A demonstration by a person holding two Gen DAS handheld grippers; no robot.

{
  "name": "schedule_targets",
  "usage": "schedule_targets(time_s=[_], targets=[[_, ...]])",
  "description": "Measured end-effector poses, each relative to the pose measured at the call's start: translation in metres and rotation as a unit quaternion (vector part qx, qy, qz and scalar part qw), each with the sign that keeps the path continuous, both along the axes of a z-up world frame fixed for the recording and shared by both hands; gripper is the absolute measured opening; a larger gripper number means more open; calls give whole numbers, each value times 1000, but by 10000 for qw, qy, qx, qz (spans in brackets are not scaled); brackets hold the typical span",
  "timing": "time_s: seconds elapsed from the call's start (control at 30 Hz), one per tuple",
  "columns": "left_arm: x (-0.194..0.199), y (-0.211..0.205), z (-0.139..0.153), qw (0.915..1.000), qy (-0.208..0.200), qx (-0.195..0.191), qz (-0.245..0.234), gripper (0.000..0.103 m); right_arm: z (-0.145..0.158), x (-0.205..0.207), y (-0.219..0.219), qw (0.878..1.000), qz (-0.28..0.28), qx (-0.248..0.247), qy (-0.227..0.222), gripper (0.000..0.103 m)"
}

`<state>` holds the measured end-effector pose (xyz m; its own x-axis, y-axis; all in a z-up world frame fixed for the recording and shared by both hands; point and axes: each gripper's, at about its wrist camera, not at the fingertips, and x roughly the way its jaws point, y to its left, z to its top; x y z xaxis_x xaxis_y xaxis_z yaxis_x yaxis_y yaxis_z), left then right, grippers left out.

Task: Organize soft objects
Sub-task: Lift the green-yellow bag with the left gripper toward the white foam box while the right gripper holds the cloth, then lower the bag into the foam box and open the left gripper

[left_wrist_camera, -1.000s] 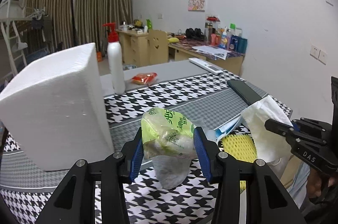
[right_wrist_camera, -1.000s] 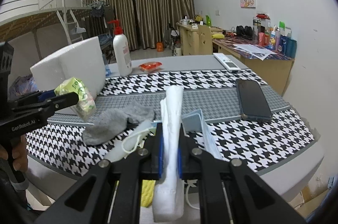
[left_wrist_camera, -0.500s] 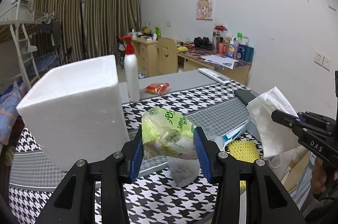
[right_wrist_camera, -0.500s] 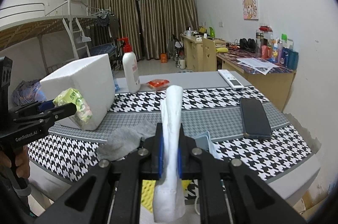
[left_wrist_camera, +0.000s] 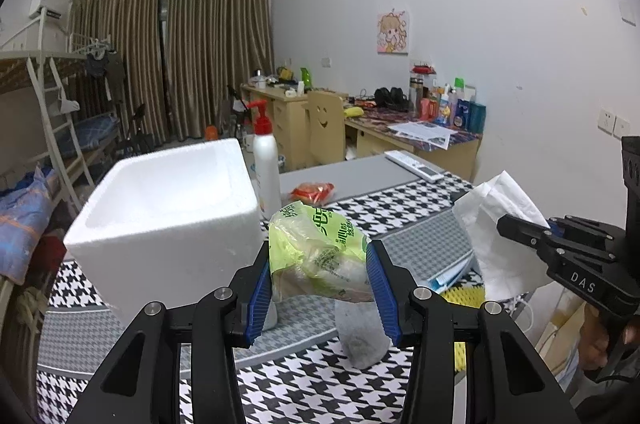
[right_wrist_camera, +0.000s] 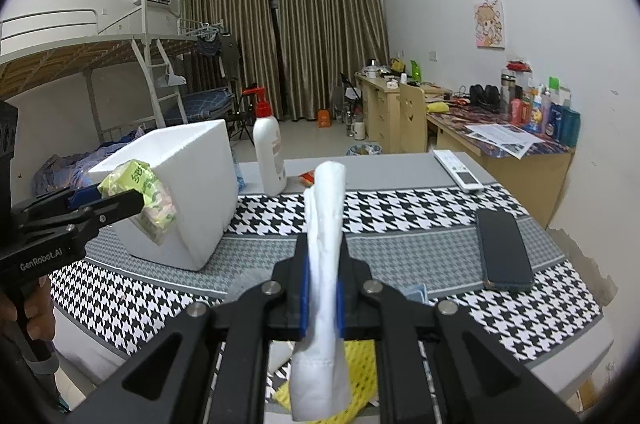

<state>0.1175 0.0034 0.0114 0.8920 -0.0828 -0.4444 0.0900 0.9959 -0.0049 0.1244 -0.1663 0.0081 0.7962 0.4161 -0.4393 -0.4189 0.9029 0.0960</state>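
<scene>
My left gripper is shut on a green tissue pack, held in the air above the houndstooth table. A white foam box stands just left of it, open top showing. My right gripper is shut on a folded white cloth that sticks up and hangs below the jaws. In the right wrist view the left gripper holds the green pack against the foam box. A grey sock and a yellow mesh piece lie on the table below.
A white pump bottle with a red top stands behind the box, a red packet beside it. A black phone and a white remote lie at the right. The table's front edge is close. A desk stands behind.
Both grippers have risen with their loads still gripped. The table and foam box sit lower in both views, and the box's open top now shows.
</scene>
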Motion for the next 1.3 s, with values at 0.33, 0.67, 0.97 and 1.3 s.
schedule_targets(time_s=[0.33,0.67,0.97,1.3], targets=[[4,10,15,9996,-237,64,100,47,14,7,14,9997,138,90,-159,13],[9,22,28,9988,-417,97,229,47,29,17,31,9990,318,143,-272,13],[12,36,43,9972,-599,157,417,47,46,21,48,9977,509,175,-410,13],[22,42,53,9960,-665,169,571,47,63,29,62,9960,669,182,-555,14]])
